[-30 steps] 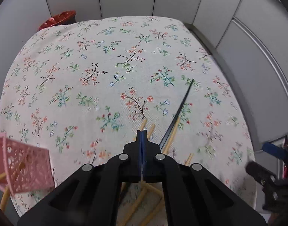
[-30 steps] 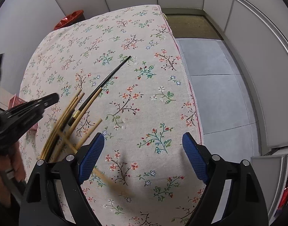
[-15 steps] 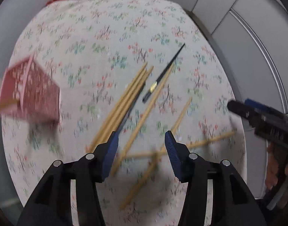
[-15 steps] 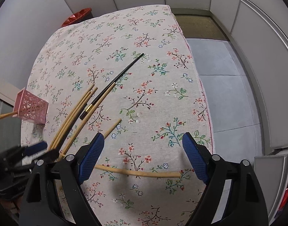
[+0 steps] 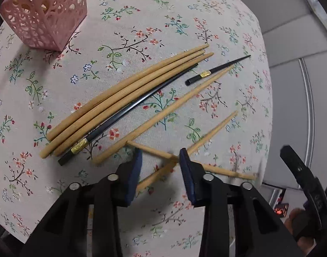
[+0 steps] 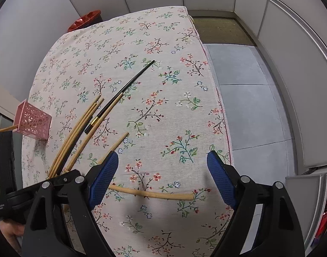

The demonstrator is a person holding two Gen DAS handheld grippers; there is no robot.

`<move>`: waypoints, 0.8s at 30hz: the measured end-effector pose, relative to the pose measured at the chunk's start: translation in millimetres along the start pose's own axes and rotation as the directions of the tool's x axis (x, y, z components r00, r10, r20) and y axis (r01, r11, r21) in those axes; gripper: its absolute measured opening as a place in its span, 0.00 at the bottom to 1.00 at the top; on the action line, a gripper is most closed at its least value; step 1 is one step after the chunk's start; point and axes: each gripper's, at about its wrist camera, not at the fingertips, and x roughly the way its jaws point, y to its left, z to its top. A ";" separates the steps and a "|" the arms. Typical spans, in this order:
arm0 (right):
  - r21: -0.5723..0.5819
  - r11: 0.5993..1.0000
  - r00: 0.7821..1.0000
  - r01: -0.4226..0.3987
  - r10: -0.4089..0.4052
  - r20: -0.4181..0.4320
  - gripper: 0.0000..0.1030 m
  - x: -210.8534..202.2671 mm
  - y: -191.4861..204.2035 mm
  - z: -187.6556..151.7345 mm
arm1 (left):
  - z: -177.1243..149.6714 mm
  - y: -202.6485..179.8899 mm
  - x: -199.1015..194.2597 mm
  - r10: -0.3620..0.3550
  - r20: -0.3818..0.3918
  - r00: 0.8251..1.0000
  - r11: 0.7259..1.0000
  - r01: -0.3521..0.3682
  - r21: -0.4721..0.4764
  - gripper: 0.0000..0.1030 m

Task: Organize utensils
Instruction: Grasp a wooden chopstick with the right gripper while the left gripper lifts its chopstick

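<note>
Several wooden chopsticks (image 5: pixel 124 98) and two black chopsticks (image 5: pixel 131 111) lie loose on the floral tablecloth (image 5: pixel 142 21). My left gripper (image 5: pixel 160 153) is open and low over the cloth. Its fingers straddle the spot where two wooden chopsticks cross (image 5: pixel 172 157). A pink lattice holder (image 5: pixel 43 10) stands upright at the far left, and the right wrist view shows one wooden stick poking out of it (image 6: pixel 2 129). My right gripper (image 6: pixel 162 156) is open and holds nothing. It hovers above a wooden chopstick (image 6: pixel 152 193) lying crosswise near the front edge.
The table's right edge (image 6: pixel 219 107) drops to a grey floor (image 6: pixel 244 107). A red object (image 6: pixel 86 20) sits beyond the far corner. White panels enclose the space. A hand (image 5: pixel 296 220) holds the right gripper's handle at the lower right.
My left gripper was shut, has opened, and has dropped closer to the cloth over the crossed chopsticks. A wooden chopstick now lies crosswise near the front edge. The right gripper has barely shifted.
</note>
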 end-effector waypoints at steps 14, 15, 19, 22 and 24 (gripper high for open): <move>-0.004 1.000 0.999 -0.031 0.031 -0.029 0.79 7.0 11.0 -2.6 | 3.5 -19.8 -35.6 0.103 0.214 0.971 0.976 -0.141 0.167 0.05; -0.002 0.999 0.999 -0.037 0.037 -0.037 0.78 9.7 14.0 -3.2 | 0.0 -22.1 -44.4 0.099 0.236 0.967 0.970 -0.147 0.195 0.05; -0.007 0.999 0.997 -0.047 0.047 -0.068 0.76 20.4 29.6 -5.5 | -17.2 -29.1 -90.5 0.077 0.362 0.929 0.925 -0.202 0.321 0.05; -0.011 0.999 0.995 -0.051 0.050 -0.087 0.74 29.3 42.9 -6.7 | -27.7 -27.1 -117.1 0.044 0.428 0.903 0.900 -0.222 0.376 0.05; 0.001 0.998 0.992 -0.061 0.061 -0.110 0.71 37.9 51.5 -7.4 | -32.5 -18.3 -129.9 0.016 0.471 0.882 0.894 -0.224 0.389 0.05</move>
